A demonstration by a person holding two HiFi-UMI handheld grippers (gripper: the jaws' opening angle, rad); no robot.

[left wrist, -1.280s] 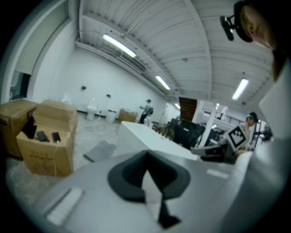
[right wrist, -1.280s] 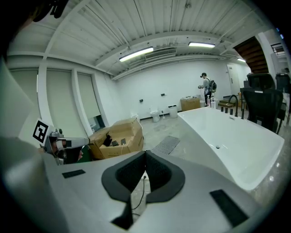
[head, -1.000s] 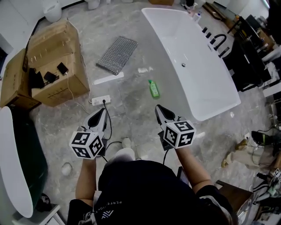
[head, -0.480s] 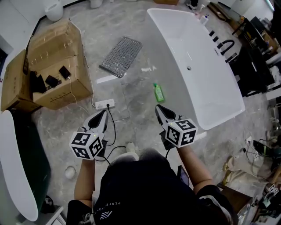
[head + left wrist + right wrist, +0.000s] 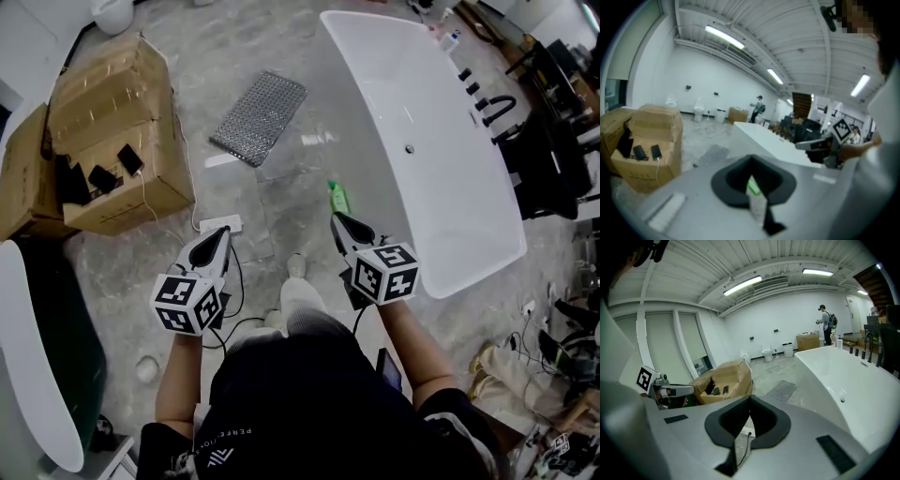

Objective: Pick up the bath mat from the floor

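The bath mat (image 5: pixel 260 117) is a grey, studded rectangle lying flat on the marble floor, to the left of the bathtub. It also shows as a dark patch (image 5: pixel 710 154) in the left gripper view and as a grid (image 5: pixel 782 390) in the right gripper view. My left gripper (image 5: pixel 222 233) and right gripper (image 5: pixel 337 219) are held side by side at waist height, well short of the mat. Both are shut with nothing between the jaws. The left gripper's (image 5: pixel 751 157) and the right gripper's (image 5: pixel 750 397) black tips meet in a point.
A white bathtub (image 5: pixel 473 202) runs along the right. A green bottle (image 5: pixel 337 197) lies on the floor just ahead of the right gripper. Open cardboard boxes (image 5: pixel 112 131) stand at the left, with a power strip (image 5: pixel 219 225) and cables near them. My shoe (image 5: pixel 296 266) is stepping forward.
I have stepped forward: a foot has come out between the grippers, and the bottle and power strip now lie closer to the gripper tips. Both grippers stay shut.
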